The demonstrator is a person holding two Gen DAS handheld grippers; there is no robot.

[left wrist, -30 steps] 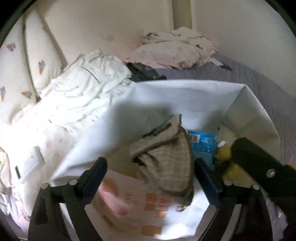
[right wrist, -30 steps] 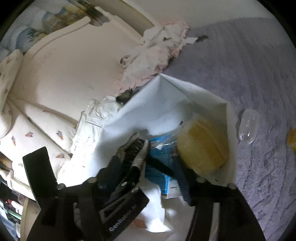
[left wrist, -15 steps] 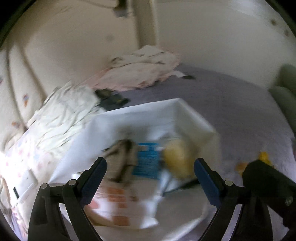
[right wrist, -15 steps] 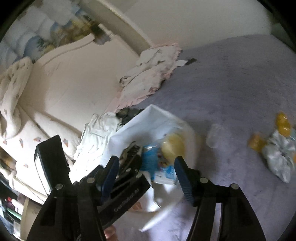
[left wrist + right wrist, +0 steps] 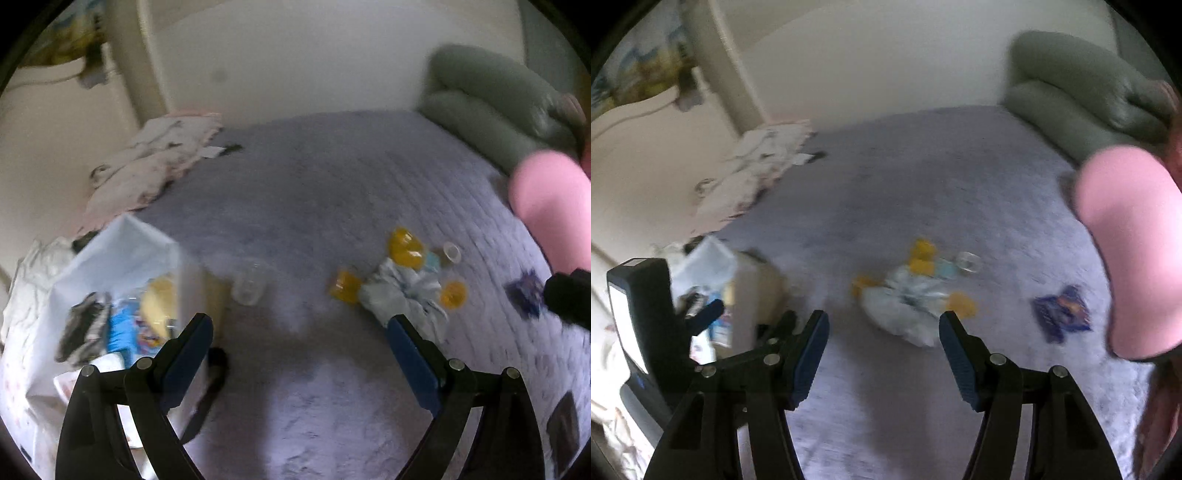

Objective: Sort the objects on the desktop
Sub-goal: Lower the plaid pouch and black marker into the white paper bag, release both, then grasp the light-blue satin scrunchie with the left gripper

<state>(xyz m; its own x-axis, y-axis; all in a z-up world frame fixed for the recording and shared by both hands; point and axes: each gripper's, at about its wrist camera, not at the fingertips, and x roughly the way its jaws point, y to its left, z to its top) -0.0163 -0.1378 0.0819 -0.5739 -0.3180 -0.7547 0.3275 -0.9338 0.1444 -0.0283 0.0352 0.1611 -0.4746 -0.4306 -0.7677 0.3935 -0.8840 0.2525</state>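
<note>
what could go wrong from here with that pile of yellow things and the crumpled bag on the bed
1. The yellow pieces lie tight against the crumpled white bag, so a grab may catch bag and piece together or knock pieces away.
2. The clear cup is faint against the grey bedspread and easy to miss or knock.
3. The white box stands on soft bedding, so a drop against its wall might tip it.
</note>
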